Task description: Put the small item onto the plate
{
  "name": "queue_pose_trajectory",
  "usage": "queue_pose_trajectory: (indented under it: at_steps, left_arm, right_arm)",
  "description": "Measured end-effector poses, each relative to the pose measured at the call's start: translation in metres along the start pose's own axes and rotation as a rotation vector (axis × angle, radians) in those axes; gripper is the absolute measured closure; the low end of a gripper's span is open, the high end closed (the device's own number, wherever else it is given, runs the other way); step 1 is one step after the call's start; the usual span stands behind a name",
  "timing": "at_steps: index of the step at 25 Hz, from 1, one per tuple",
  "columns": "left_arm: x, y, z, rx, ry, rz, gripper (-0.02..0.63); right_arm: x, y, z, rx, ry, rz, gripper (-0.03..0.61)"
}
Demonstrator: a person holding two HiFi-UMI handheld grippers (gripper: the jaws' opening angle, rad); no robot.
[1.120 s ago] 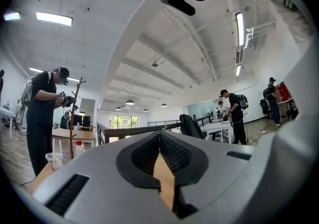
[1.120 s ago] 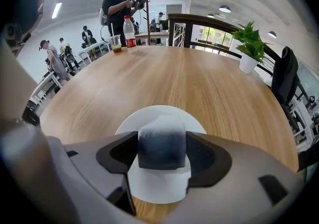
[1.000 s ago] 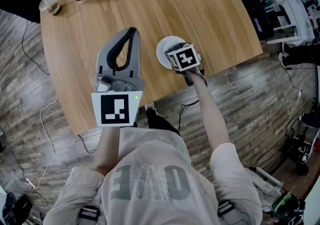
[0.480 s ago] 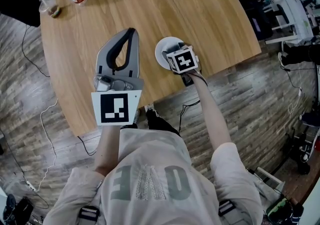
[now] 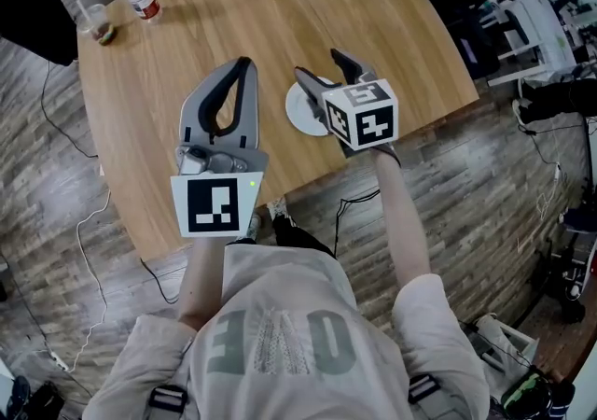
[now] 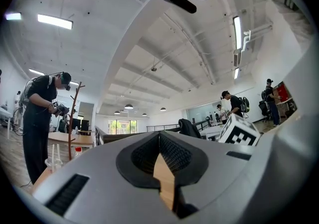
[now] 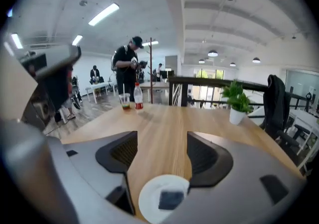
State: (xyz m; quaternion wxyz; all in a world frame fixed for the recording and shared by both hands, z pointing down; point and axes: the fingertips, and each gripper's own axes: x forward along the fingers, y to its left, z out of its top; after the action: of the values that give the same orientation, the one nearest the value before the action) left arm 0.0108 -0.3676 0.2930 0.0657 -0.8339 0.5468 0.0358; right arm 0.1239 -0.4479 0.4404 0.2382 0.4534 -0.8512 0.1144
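Small dark square item (image 7: 172, 199) sat flat on the round white plate (image 7: 148, 203), near the front edge of the light wooden tabletop (image 5: 280, 7). Right hand-held gripper (image 7: 162, 161) was over the plate w/ jaws wide apart, nothing b/w them. Left hand-held gripper (image 5: 244, 62) was just beside it over bare wood, jaws pressed together, empty.

A small, flat, dark grey square item (image 7: 172, 199) lies at about the middle of 1 round white plate (image 7: 149, 202). The plate rests flat on the wooden worktop (image 7: 164, 138), close to its near edge.
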Motion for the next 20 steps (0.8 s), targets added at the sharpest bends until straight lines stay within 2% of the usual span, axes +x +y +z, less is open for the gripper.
queue_pose_trajectory:
  at_steps: [1,2,3,4,8,12,14,20]
  left_arm:
    - [-0.002,-0.001,0.004,0.003,-0.008,-0.003,0.604]
    - [-0.004,-0.001,0.008,0.007,-0.016,-0.006,0.604]
    - [-0.006,-0.001,0.011,0.009,-0.024,-0.008,0.604]
    - [-0.007,-0.001,0.016,0.009,-0.032,-0.011,0.604]
    - [-0.017,-0.002,0.046,0.011,-0.087,-0.025,0.604]
    - [-0.024,-0.005,0.079,0.012,-0.166,-0.054,0.604]
    - [-0.027,-0.010,0.089,0.015,-0.195,-0.075,0.604]
    - [-0.027,-0.029,0.098,0.032,-0.216,-0.125,0.604]
  right_arm:
    - [-0.014,0.003,0.021,-0.005,-0.067,-0.017,0.264]
    - [-0.031,0.004,0.041,-0.004,-0.138,-0.050,0.292]
    - [-0.049,0.004,0.061,0.000,-0.214,-0.099,0.464]
    - [-0.067,0.003,0.080,0.001,-0.291,-0.150,0.552]
    - [-0.147,0.013,0.126,-0.025,-0.562,-0.295,0.561]
    - [-0.211,0.034,0.124,-0.016,-0.744,-0.437,0.561]
    - [-0.228,0.042,0.111,0.017,-0.768,-0.499,0.561]
    - [-0.241,0.046,0.088,0.071,-0.741,-0.537,0.561]
